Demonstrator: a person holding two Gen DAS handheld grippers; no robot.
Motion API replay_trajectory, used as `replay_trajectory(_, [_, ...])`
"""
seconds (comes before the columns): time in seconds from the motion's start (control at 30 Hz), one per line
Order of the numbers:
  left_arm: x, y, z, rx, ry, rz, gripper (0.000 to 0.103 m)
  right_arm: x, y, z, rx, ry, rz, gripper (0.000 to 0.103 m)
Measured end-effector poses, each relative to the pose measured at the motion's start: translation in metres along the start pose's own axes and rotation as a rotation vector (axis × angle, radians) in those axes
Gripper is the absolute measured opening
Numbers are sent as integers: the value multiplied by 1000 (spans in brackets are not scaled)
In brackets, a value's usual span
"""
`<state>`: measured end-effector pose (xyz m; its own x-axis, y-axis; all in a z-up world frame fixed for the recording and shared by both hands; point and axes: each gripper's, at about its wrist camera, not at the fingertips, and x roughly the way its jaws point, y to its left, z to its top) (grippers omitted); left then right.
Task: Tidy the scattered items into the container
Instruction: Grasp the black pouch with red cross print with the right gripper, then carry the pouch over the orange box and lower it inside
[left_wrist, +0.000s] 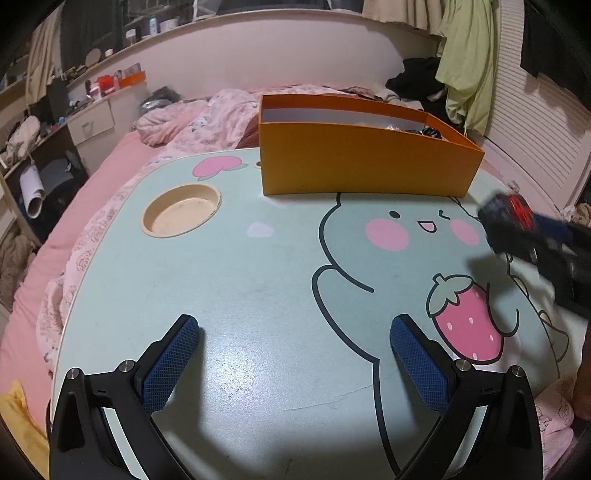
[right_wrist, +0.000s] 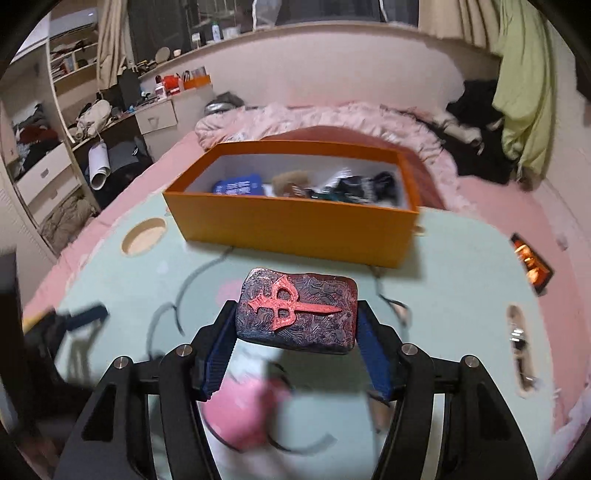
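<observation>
You are working in a home bedroom. A lap table (left_wrist: 229, 280) with a cartoon print sits on a bed (left_wrist: 107, 173) with a pink sheet; a rumpled quilt (right_wrist: 332, 118) lies at the far end. Far left you have shelves (right_wrist: 62, 62) and drawers (right_wrist: 157, 116) crowded with clutter. Clothes (left_wrist: 467, 62) hang far right, and bottles (right_wrist: 216, 31) stand along the far ledge.
</observation>
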<state>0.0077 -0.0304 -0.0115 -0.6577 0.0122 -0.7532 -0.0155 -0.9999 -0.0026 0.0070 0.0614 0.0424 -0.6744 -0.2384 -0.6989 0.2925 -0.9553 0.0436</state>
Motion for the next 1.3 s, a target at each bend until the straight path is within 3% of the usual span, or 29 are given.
replay_trajectory(0.17, [-3,-5,2,24,13,-21,103,0,2,-8,-33,-11,-2,63])
replay_trajectory(0.33, [-10,-9,17,-5,34,-131,103,-6,9,0,-64,-59,-42,63])
replay_trajectory(0.47, [-23,-3,40,-25,-29,-73,103,-8,8,9,-58,-75,-59,63])
replay_trajectory(0.6, [-35,5,66,-48,-86,-79,103,-5,-3,26,-5,-79,-33,63])
replay_trajectory(0.8, [-33,-3,103,-32,-107,-97,103,-3,-12,59,22,-77,-14,63])
replay_trajectory(0.93, [-29,-13,125,-8,-126,-69,103,2,-16,79,47,-57,-10,63])
replay_trajectory(1.17, [-8,-1,168,-53,-126,-53,103,14,-21,117,53,-49,-23,63])
replay_trajectory(1.3, [7,3,189,-62,-134,-13,103,27,-26,143,26,-68,-86,63])
